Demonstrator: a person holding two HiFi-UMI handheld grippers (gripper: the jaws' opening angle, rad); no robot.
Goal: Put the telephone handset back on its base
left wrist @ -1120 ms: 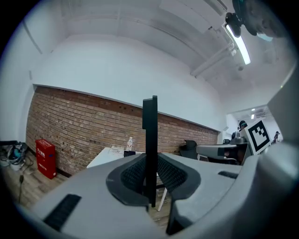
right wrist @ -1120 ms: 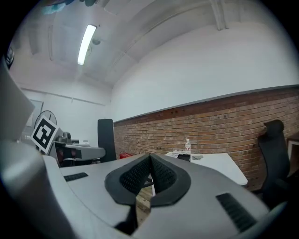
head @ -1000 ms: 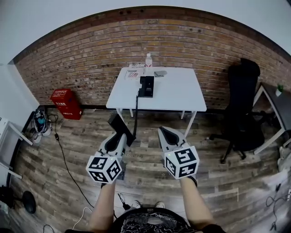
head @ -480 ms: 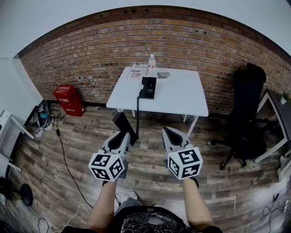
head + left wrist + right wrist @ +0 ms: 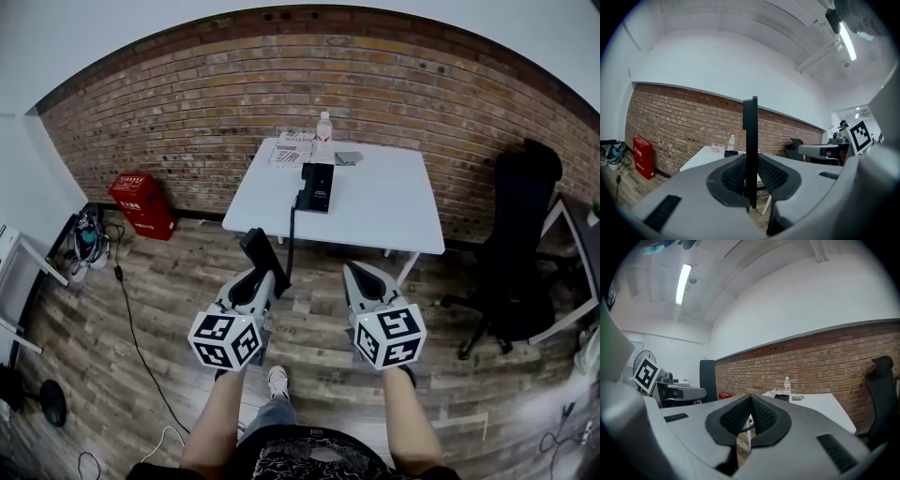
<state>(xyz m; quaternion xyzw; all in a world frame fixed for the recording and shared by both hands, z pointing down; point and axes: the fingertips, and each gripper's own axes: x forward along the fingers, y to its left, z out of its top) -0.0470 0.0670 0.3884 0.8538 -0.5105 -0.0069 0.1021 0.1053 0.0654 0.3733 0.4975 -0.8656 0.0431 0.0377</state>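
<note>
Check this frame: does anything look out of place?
Yes: the handset is off its base, clamped in the left gripper short of the table, its cord hanging over the table edge.

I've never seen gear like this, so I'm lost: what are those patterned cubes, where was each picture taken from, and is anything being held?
There is no robot here. A person holds a two-jaw gripper in each hand, and the patterned cubes are part of those grippers. The wide picture comes from a camera on the person's head, looking down. The other two come from cameras riding on each gripper, looking along its jaws. The left gripper is clamped on a black telephone handset, whose cord runs up to the telephone base on the white table. A water bottle and some papers are also on the table. The right gripper is closed and empty.
</note>
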